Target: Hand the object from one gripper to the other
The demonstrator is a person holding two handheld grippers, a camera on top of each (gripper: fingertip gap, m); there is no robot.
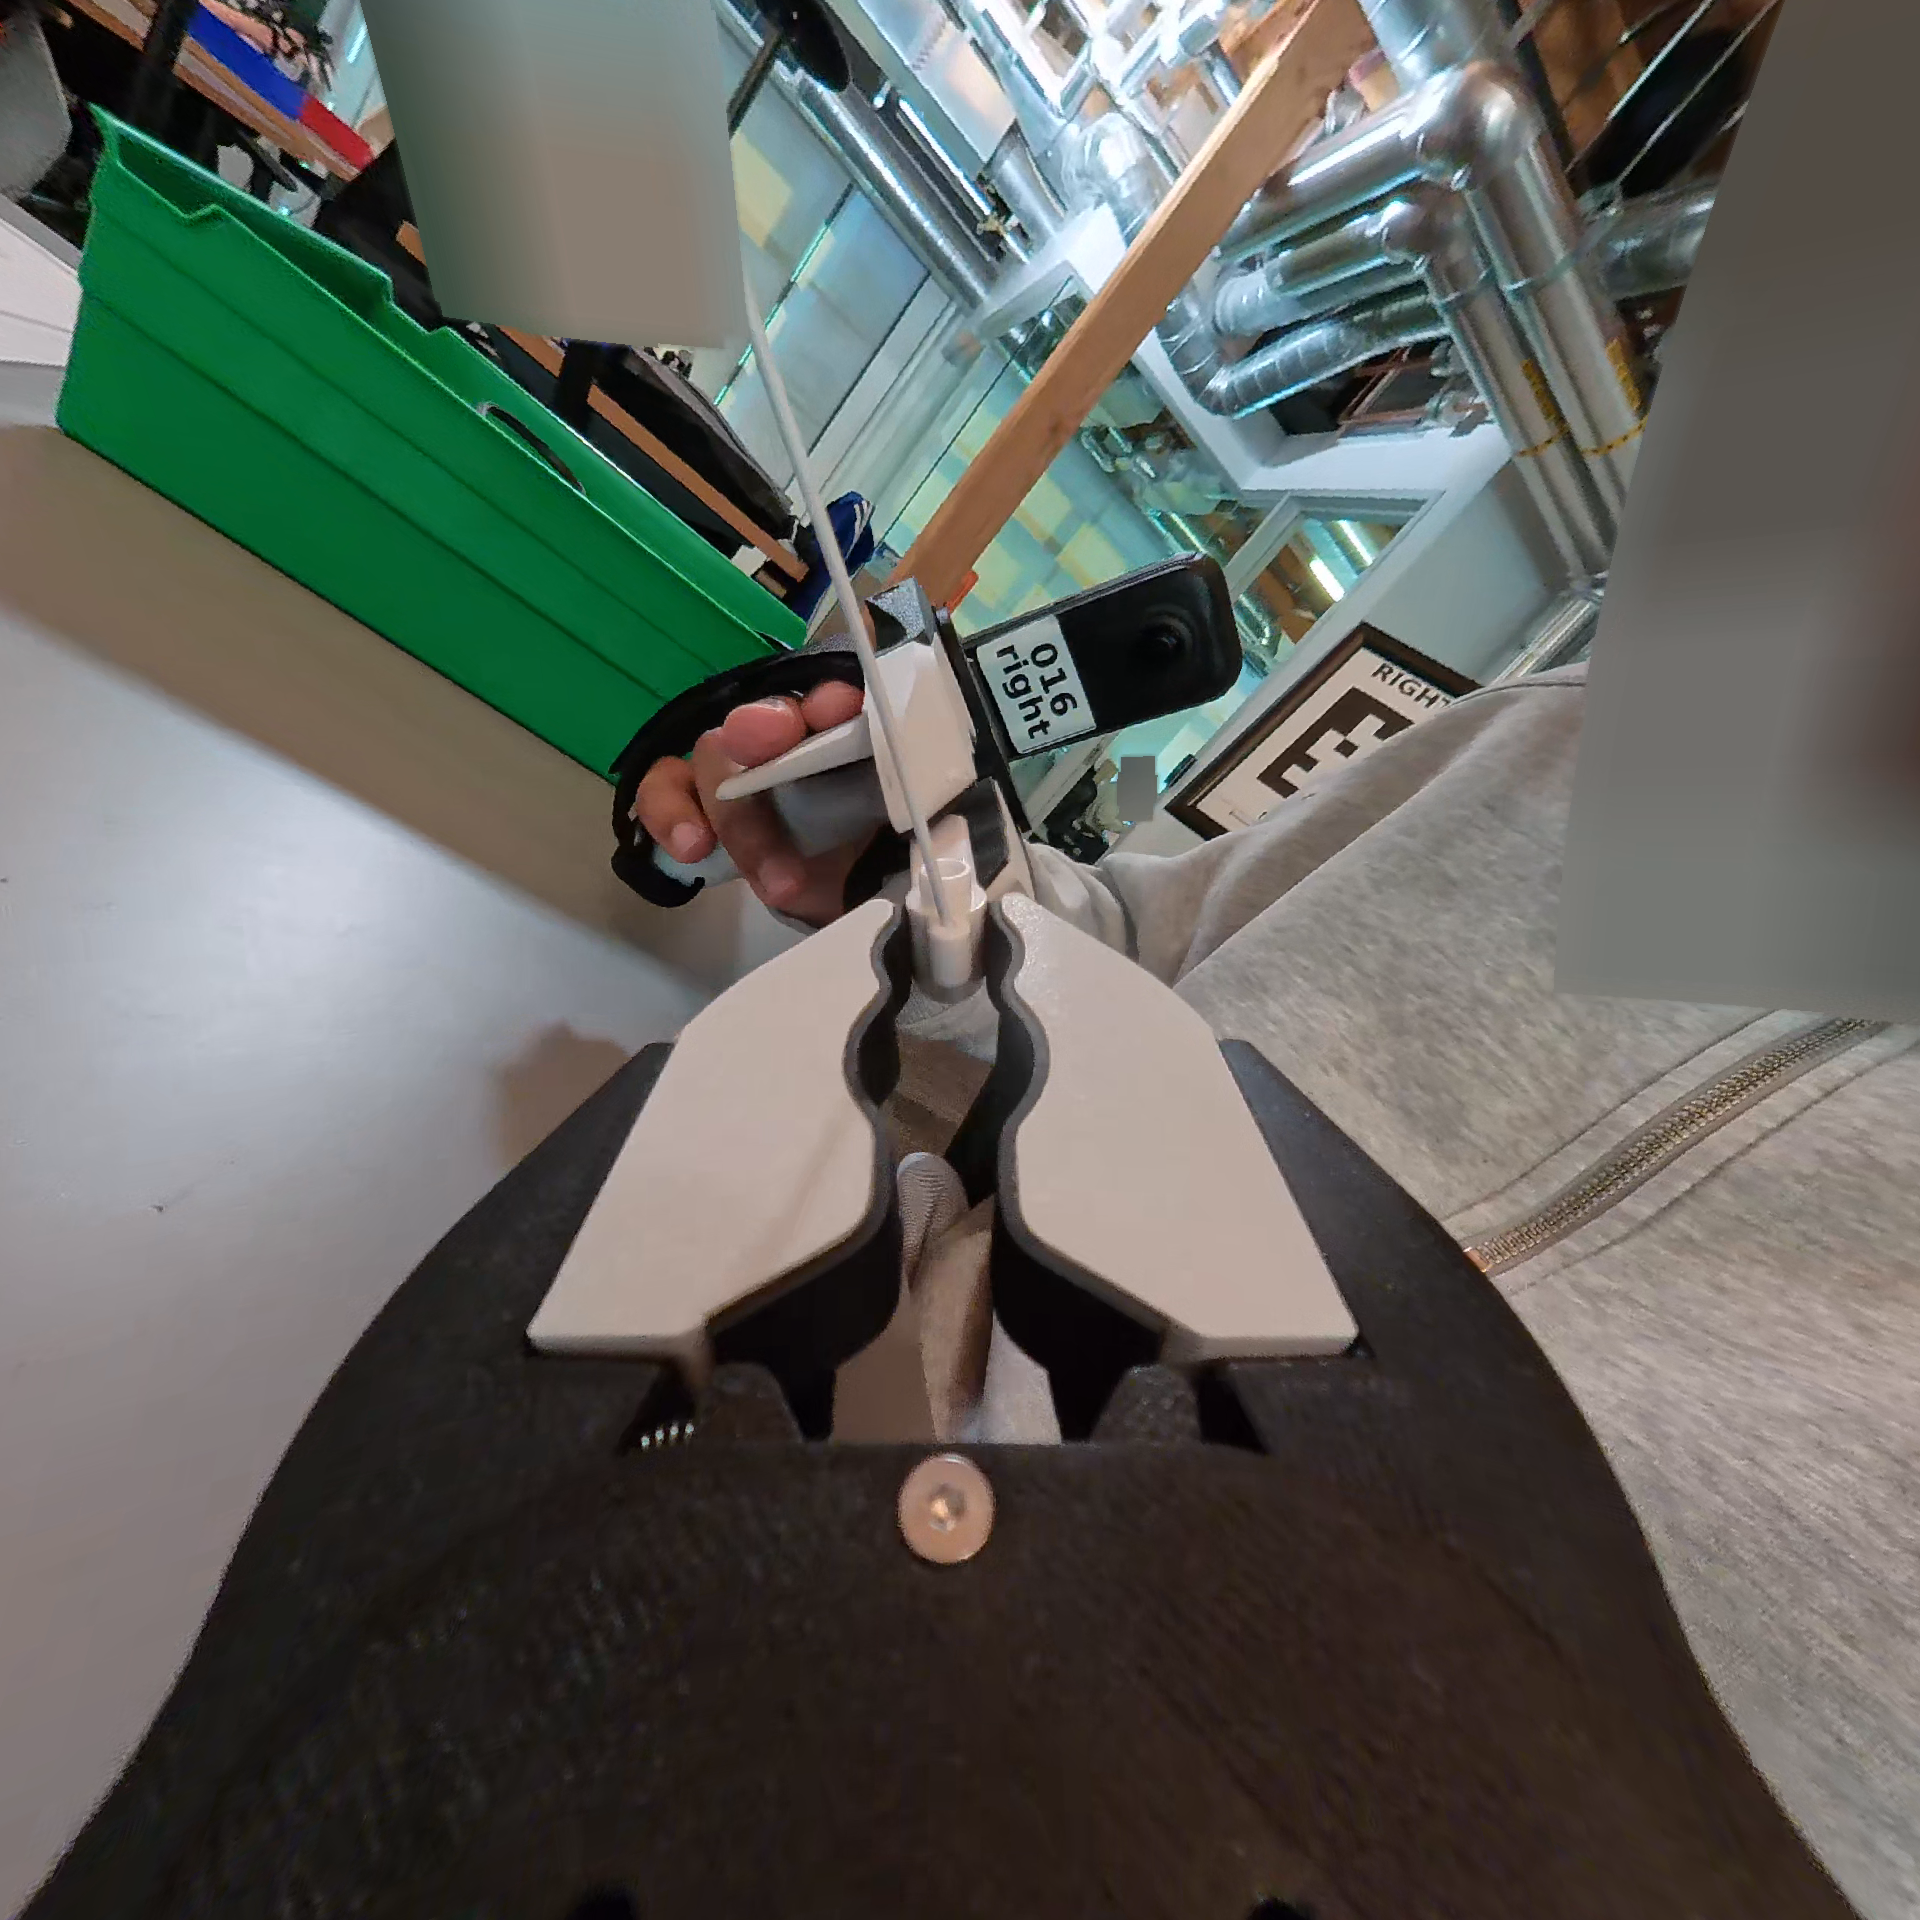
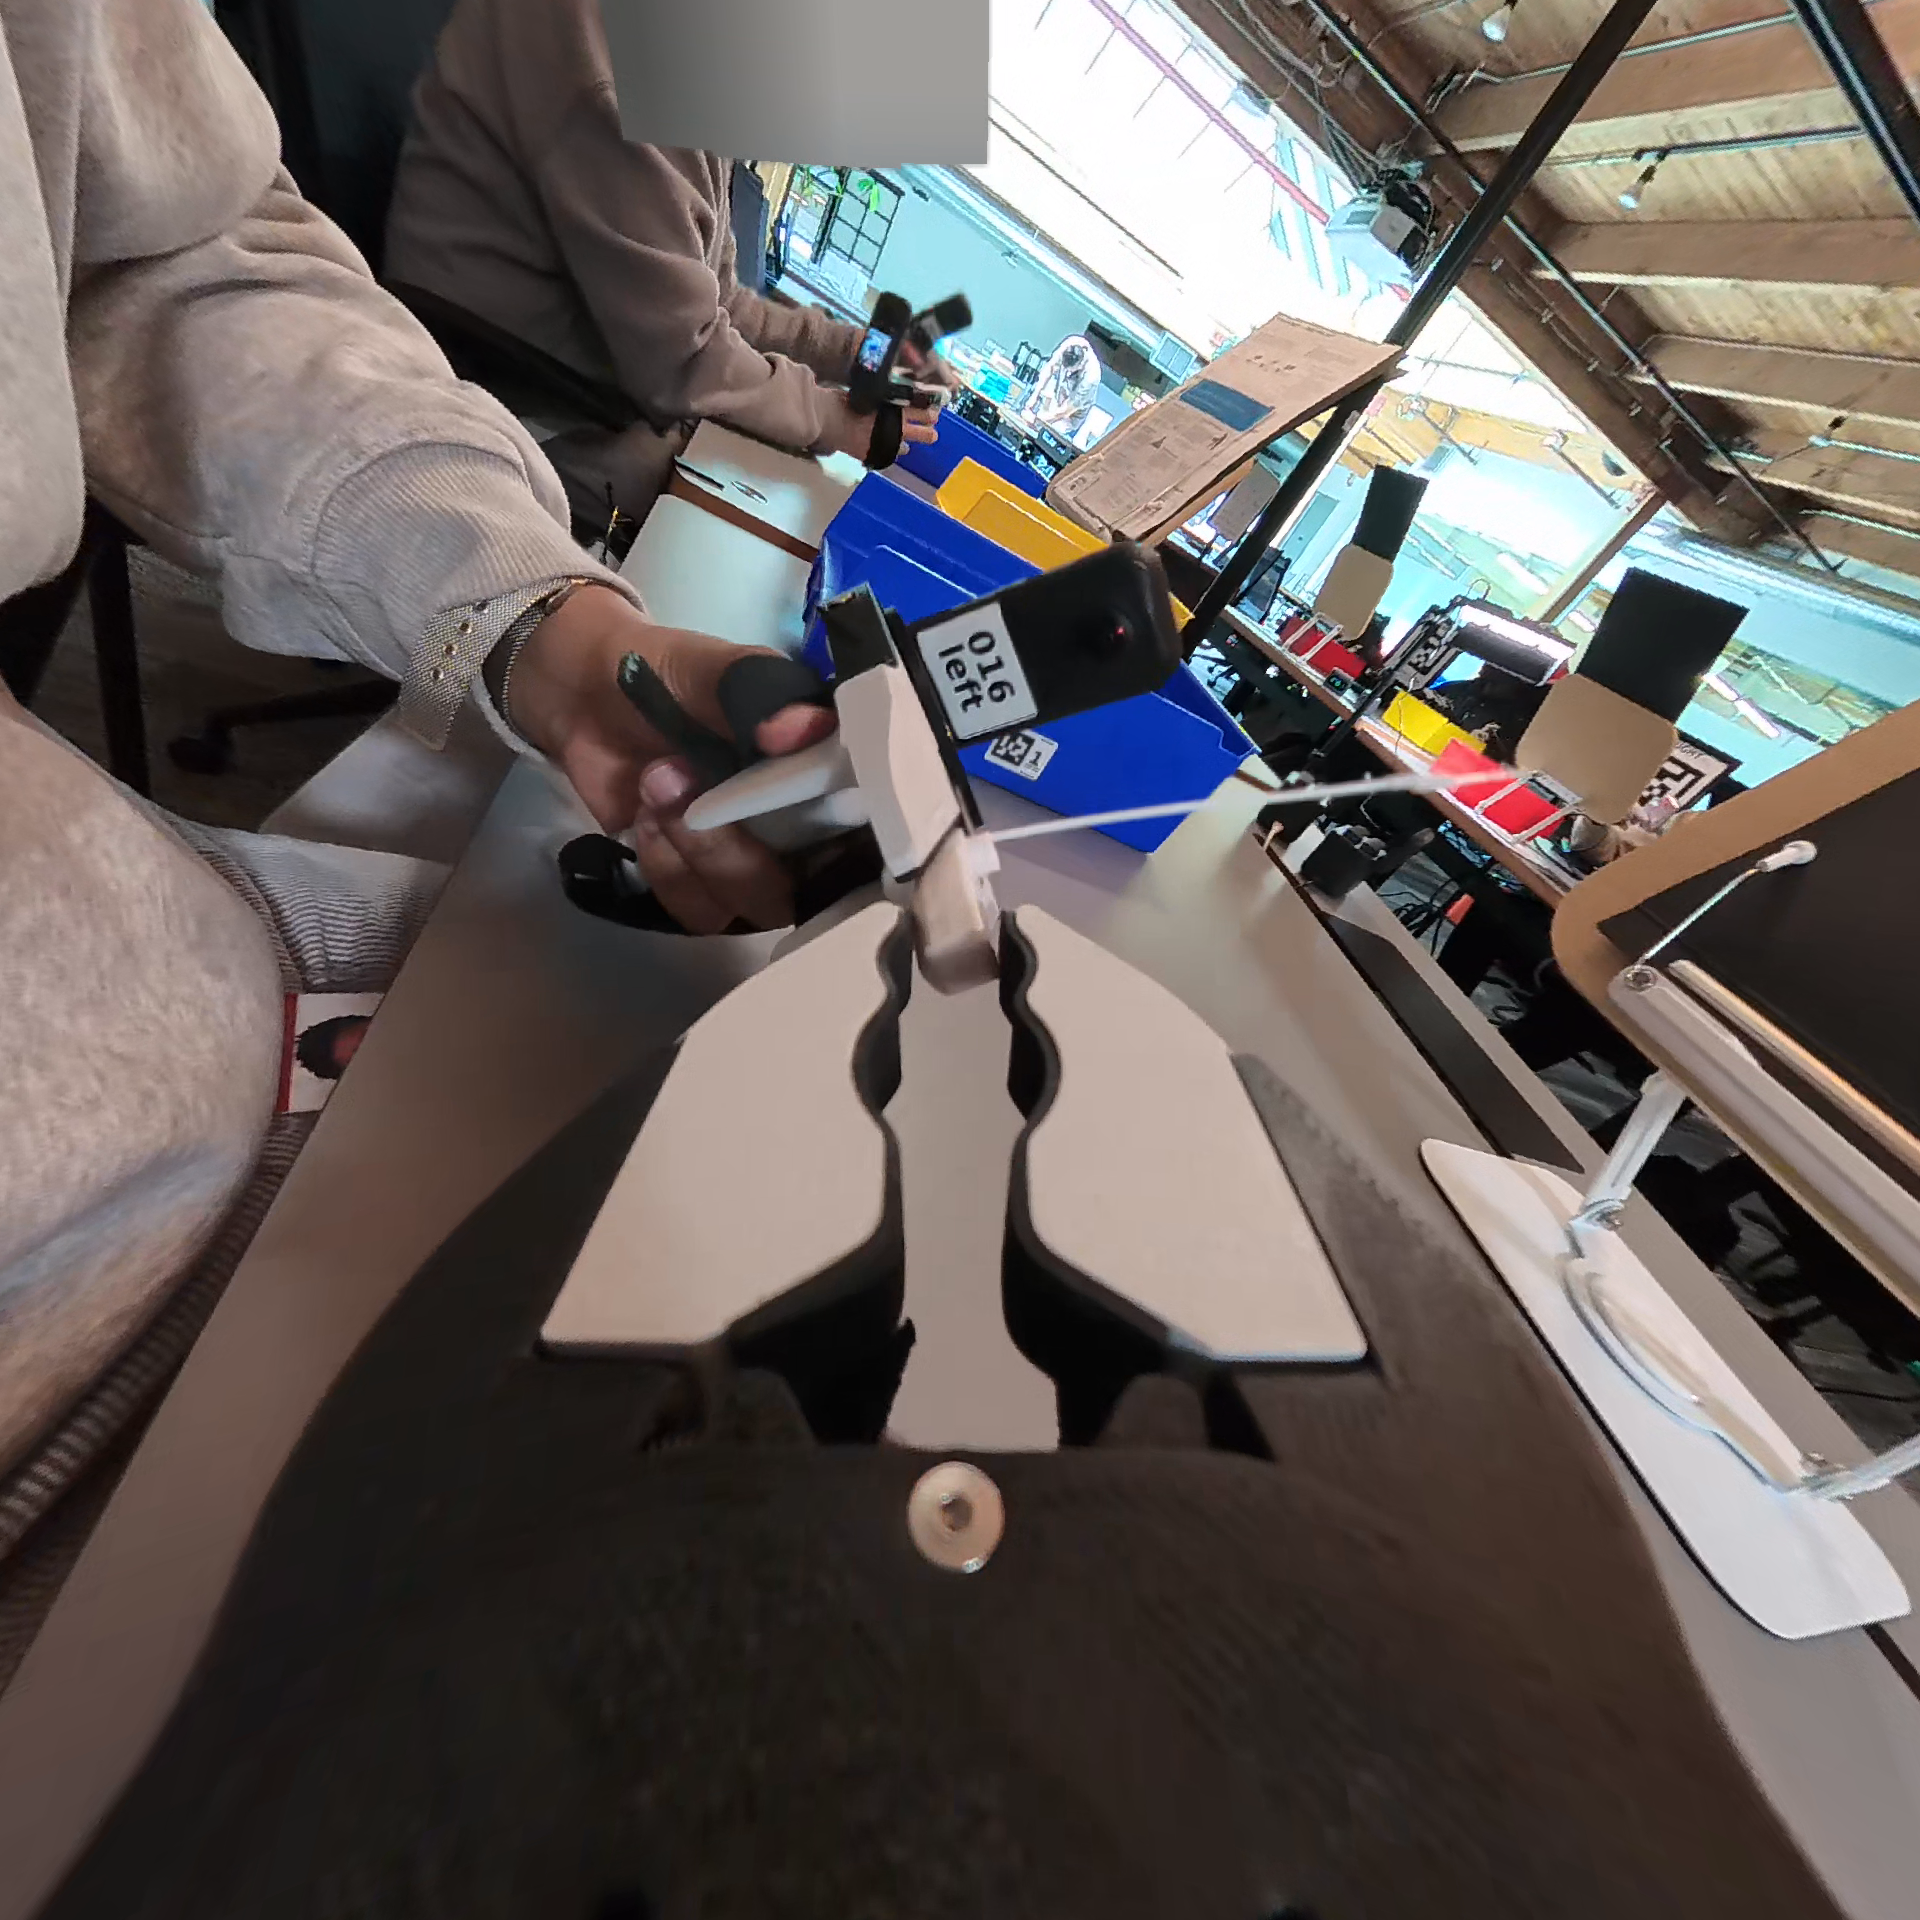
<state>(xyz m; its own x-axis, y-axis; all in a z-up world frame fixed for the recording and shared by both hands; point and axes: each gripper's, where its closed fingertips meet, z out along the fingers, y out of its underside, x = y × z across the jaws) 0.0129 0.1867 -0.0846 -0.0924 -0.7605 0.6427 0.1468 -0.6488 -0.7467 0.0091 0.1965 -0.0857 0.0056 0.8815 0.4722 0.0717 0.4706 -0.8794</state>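
Note:
A white plug point(image 1: 943, 935) with a thin white cable point(image 1: 821, 499) is held over the table. My left gripper point(image 1: 948, 930) is shut on the plug at its fingertips. The right gripper point(image 1: 961, 831), held in a hand, comes from the far side and its fingers close on the plug's upper end. In the right wrist view the plug point(image 2: 954, 930) sits pinched between my right gripper's fingertips point(image 2: 954, 940). The left gripper point(image 2: 925, 821) holds the plug's far end, and the cable point(image 2: 1247, 805) runs off to the right.
A green bin point(image 1: 343, 457) stands on the pale table point(image 1: 208, 987) at the left. A blue bin point(image 2: 1122, 748) and a yellow bin point(image 2: 1018, 514) stand beyond the grippers. A white stand base point(image 2: 1662, 1382) lies at right. The person's grey sleeve point(image 2: 312, 468) and another person point(image 2: 582, 249) are at left.

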